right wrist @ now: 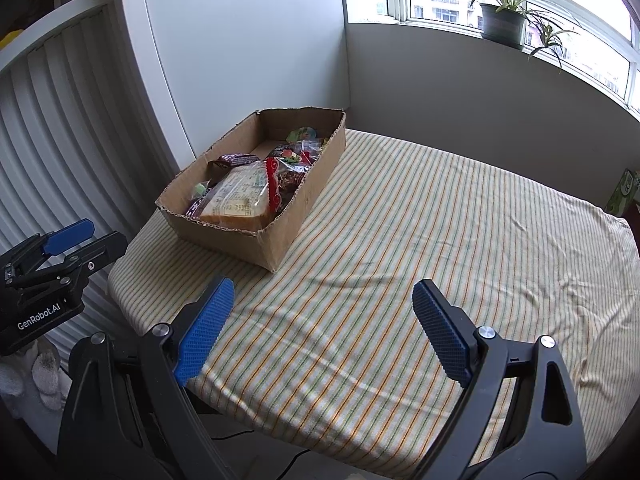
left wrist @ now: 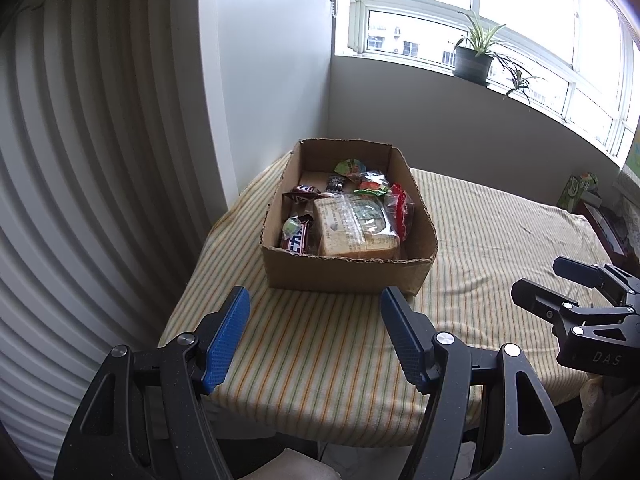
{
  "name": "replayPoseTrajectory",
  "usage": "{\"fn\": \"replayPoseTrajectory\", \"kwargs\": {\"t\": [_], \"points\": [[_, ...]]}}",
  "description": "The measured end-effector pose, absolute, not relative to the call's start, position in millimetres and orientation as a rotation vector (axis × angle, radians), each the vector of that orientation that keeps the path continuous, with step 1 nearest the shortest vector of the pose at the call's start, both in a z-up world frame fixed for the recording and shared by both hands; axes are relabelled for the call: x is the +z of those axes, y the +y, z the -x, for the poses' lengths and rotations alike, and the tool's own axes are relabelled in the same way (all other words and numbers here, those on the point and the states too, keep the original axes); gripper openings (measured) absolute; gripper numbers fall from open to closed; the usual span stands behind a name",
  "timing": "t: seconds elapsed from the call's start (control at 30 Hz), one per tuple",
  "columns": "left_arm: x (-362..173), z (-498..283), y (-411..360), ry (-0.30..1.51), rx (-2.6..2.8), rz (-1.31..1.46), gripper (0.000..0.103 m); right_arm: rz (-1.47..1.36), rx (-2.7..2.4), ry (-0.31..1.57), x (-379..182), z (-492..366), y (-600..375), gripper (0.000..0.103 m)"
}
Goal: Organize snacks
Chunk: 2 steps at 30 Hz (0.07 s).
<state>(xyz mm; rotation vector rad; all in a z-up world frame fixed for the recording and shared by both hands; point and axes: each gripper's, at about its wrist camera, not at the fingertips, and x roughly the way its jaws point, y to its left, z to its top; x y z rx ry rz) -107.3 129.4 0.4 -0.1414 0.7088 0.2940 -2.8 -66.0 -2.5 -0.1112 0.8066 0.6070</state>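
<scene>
Cardboard box (left wrist: 348, 272) of snacks (left wrist: 352, 220) at far left corner of striped-cloth bench (right wrist: 420, 240), left claw (left wrist: 314, 340) and right claw (right wrist: 324, 332) both spread apart, empty, above near edge

White lettering "GenRobot.AI" marks the left gripper (right wrist: 86, 236) body; "DAS" is embossed on the right gripper (left wrist: 548, 280) body. Snack wrapper print is illegible.
</scene>
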Motion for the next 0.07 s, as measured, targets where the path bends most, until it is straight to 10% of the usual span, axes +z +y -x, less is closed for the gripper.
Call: {"fn": "replayPoseTrajectory", "kwargs": {"t": [0.07], "points": [[-0.9,105.9,130.6,0.714,0.295,0.141,0.068,0.111,0.602,0.808,-4.5,2.4,-65.7,0.093]]}}
